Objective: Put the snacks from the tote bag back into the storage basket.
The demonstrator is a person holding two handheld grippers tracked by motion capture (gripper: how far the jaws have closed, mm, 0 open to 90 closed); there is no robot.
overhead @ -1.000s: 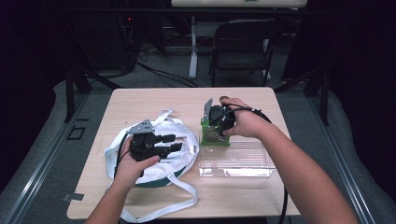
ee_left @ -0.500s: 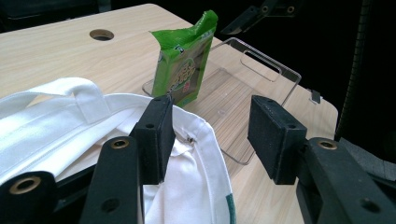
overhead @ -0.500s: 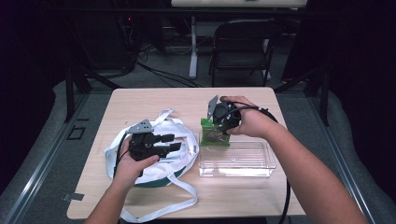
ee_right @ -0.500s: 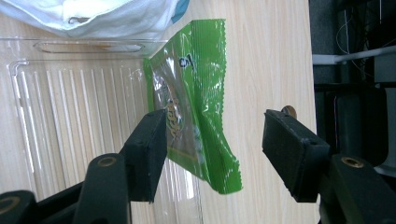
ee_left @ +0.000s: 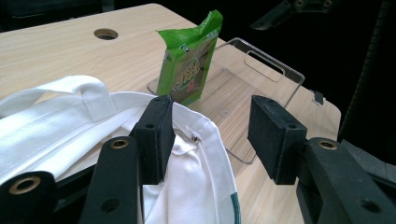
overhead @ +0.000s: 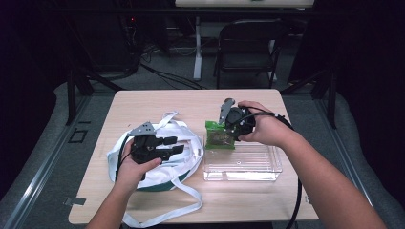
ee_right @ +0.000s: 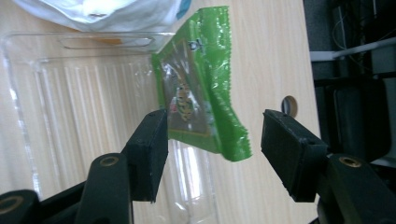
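A green snack packet (overhead: 218, 136) stands upright in the far left corner of a clear plastic tray (overhead: 248, 162), leaning on its wall. My right gripper (overhead: 228, 125) hovers just behind the packet. Its jaws are open, and the packet (ee_right: 201, 102) lies ahead between them, untouched. A white tote bag with green trim (overhead: 188, 150) lies left of the tray. My left gripper (overhead: 173, 144) hangs open over the bag. One pad is close above the bag's rim (ee_left: 201, 135), and nothing is held.
A black folding chair (overhead: 248, 47) stands beyond the table's far edge. A round cable hole (ee_left: 105, 33) is in the tabletop behind the packet. The bag's long straps (overhead: 186, 191) trail toward the near edge. Bare wood lies right of the tray.
My right hand and gripper have shifted slightly to the right, away from the packet. The packet, the bag and my left gripper have stayed put.
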